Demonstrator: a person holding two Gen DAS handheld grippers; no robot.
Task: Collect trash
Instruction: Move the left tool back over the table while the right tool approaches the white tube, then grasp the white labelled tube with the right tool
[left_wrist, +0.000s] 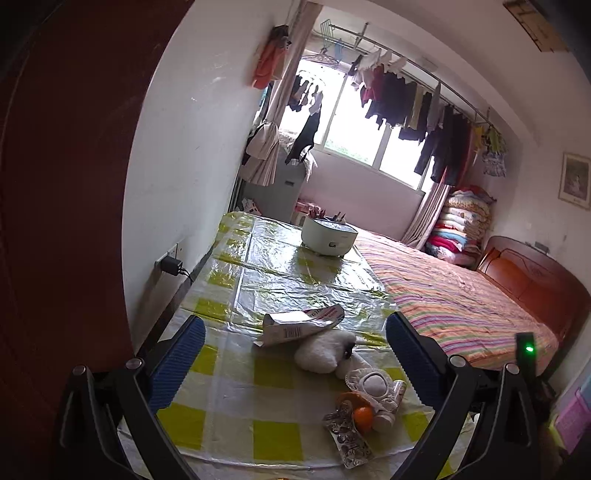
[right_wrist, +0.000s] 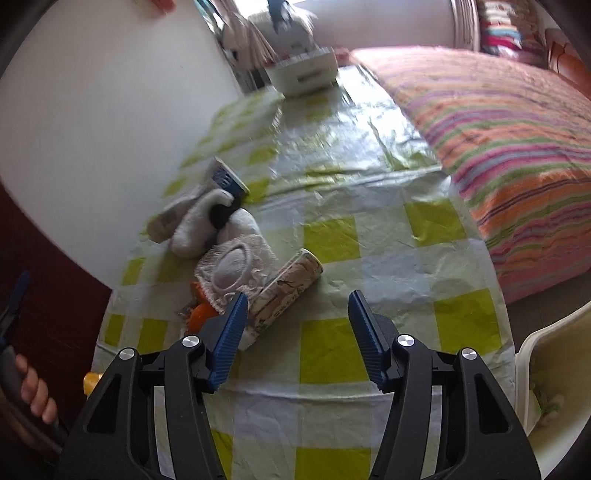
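Trash pile (right_wrist: 229, 258) sits untouched on the checkered tablecloth (right_wrist: 328, 354); right gripper (right_wrist: 295, 325) hovers half-spread, left gripper (left_wrist: 295, 354) gapes wide, both empty.

The left gripper (left_wrist: 295, 339) is holding its fingers (left_wrist: 177, 363) wide apart and empty. The right gripper (right_wrist: 297, 332) is tilting downward, fingers (right_wrist: 231, 338) parted, nothing between them. A hand (right_wrist: 35, 391) is gripping at eight o'clock.

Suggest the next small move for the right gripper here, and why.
Probably shift the right gripper left to straddle the paper cup. The cup lies on its side beside one blue finger, not between the open jaws, which hold nothing.
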